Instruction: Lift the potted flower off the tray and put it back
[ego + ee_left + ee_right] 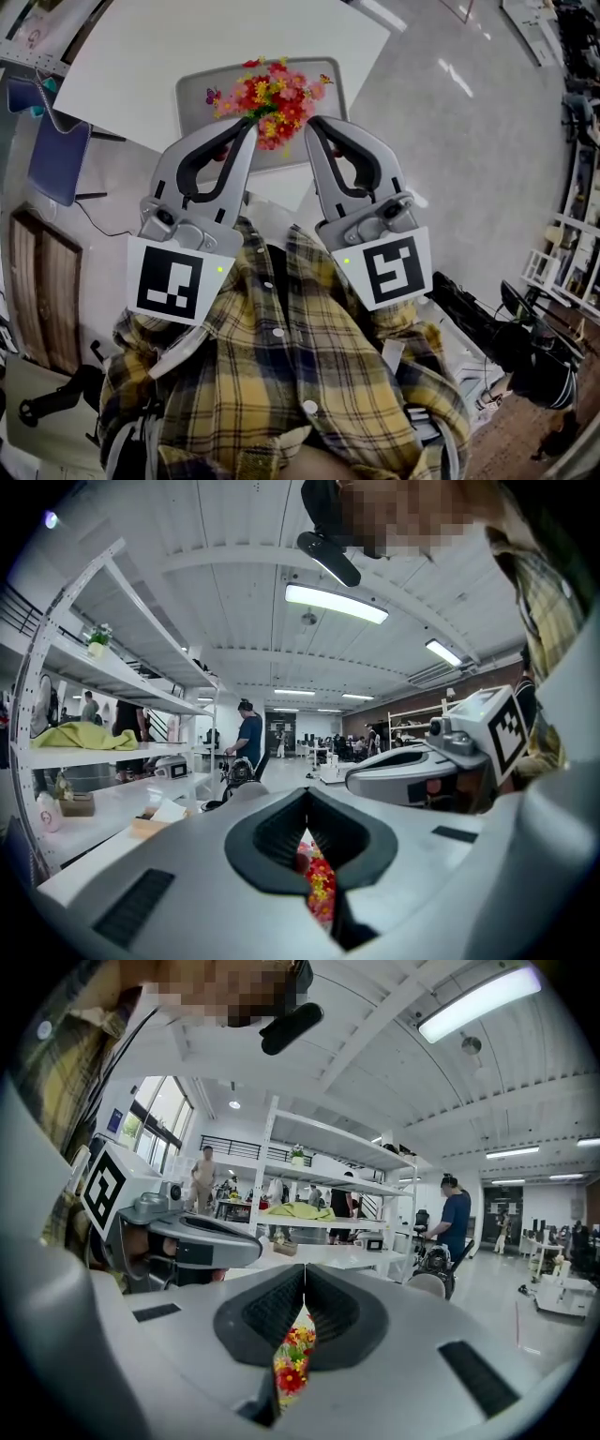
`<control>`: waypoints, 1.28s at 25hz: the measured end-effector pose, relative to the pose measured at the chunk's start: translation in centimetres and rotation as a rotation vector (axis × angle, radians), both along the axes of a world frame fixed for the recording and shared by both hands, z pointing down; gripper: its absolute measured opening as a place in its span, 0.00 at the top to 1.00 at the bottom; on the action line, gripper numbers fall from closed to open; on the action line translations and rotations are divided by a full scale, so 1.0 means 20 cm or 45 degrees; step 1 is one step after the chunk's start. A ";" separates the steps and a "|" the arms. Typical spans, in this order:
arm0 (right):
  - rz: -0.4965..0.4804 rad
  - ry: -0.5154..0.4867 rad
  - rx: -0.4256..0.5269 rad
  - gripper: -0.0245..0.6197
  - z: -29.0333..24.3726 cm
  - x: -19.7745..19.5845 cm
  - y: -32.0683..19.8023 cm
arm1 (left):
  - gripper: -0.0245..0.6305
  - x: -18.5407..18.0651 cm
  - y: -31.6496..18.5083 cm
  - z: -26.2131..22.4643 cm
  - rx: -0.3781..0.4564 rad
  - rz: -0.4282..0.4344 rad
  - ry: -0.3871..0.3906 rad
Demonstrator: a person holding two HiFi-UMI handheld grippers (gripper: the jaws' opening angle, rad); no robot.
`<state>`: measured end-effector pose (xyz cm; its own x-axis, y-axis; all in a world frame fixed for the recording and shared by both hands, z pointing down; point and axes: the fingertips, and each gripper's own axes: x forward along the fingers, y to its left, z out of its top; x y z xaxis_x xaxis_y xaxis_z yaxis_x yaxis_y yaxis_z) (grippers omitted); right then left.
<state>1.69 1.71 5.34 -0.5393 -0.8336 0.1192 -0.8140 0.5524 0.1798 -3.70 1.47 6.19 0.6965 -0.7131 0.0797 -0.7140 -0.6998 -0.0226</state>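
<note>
Potted flower (pixel 273 101) sits on tray (pixel 194 103), on white surface (pixel 169 42). Left hand-held gripper (pixel 249 125) and right hand-held gripper (pixel 312 125) both pressed together, empty, near blooms. Risk: closed tips shove petals, topple pot — jaws must spread first.

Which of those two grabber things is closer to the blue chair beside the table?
Left. The left gripper is held on the same side of the flowers as the blue chair. The right gripper is on their other side, farther from it.
</note>
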 end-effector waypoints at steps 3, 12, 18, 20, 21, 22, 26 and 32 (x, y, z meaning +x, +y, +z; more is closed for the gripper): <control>-0.002 0.024 -0.038 0.96 0.07 0.00 0.00 | 0.95 -0.02 0.00 0.04 -0.011 0.020 -0.014; -0.014 0.070 -0.131 0.96 0.25 0.00 0.00 | 0.95 -0.01 0.00 0.22 -0.077 0.111 -0.094; -0.016 0.080 -0.197 0.96 0.39 0.06 0.00 | 0.94 0.01 -0.01 0.38 -0.125 0.154 -0.155; -0.015 0.082 -0.222 0.96 0.45 0.09 0.00 | 0.93 0.00 -0.01 0.43 -0.142 0.152 -0.174; -0.014 0.081 -0.232 0.96 0.47 0.10 0.00 | 0.91 0.00 -0.01 0.45 -0.150 0.154 -0.186; -0.012 0.082 -0.240 0.96 0.49 0.11 0.00 | 0.88 0.01 -0.01 0.48 -0.157 0.159 -0.199; -0.012 0.128 -0.270 0.95 0.60 0.15 0.00 | 0.83 0.01 -0.02 0.57 -0.170 0.182 -0.260; -0.062 0.204 -0.348 0.86 0.77 0.17 0.01 | 0.74 0.01 -0.03 0.71 -0.149 0.209 -0.346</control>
